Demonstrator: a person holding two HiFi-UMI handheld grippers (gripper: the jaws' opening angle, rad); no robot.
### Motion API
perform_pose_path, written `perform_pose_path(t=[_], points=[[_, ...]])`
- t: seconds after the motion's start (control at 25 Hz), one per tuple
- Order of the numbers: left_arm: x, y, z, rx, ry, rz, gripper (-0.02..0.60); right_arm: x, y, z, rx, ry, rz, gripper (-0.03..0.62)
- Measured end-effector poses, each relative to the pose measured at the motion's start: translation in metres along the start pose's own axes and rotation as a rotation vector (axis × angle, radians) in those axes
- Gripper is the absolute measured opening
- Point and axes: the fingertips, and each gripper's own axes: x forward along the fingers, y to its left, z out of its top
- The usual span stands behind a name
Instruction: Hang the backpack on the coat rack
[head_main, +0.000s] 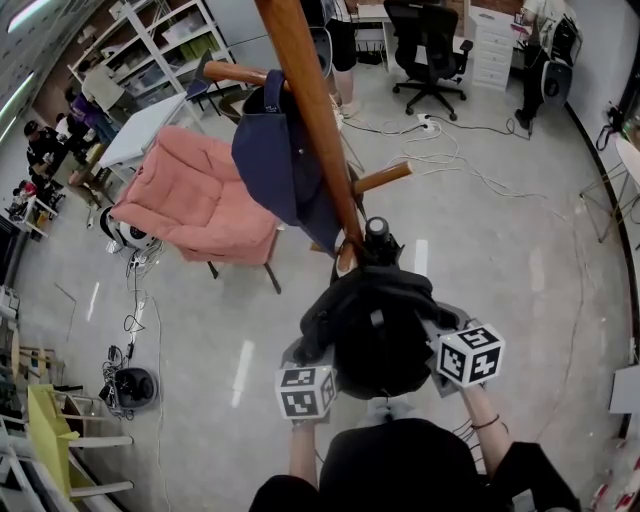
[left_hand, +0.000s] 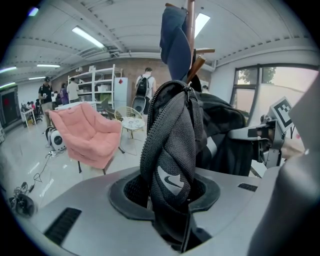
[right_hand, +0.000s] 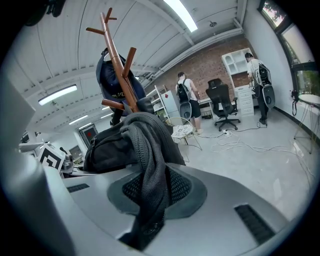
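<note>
A black backpack (head_main: 375, 330) hangs between my two grippers, right against the foot of the wooden coat rack (head_main: 315, 110). A navy garment (head_main: 280, 160) hangs on the rack's upper pegs. One short peg (head_main: 385, 178) sticks out just above the backpack. My left gripper (head_main: 315, 368) is shut on a black mesh shoulder strap (left_hand: 170, 175) with a white logo. My right gripper (head_main: 445, 348) is shut on a dark grey strap (right_hand: 150, 175). In both gripper views the rack's pole (left_hand: 190, 30) (right_hand: 117, 60) stands just behind the bag. Whether the bag rests on a peg is hidden.
A pink armchair (head_main: 195, 200) stands left of the rack, with a round wire table (left_hand: 131, 120) beside it. A black office chair (head_main: 430, 50) and loose cables (head_main: 450, 150) are at the far right. White shelves (head_main: 160, 45) and several people are at the far left.
</note>
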Motion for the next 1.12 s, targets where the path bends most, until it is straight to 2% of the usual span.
perform_pose_path(t=[0.68, 1.12], points=[[0.031, 0.005, -0.004, -0.024, -0.025, -0.002, 0.15, 0.018, -0.015, 0.0, -0.035, -0.036, -0.003, 0.041], [0.038, 0.01, -0.006, -0.025, -0.055, 0.041, 0.177, 0.02, -0.017, -0.003, -0.043, -0.044, -0.01, 0.055]])
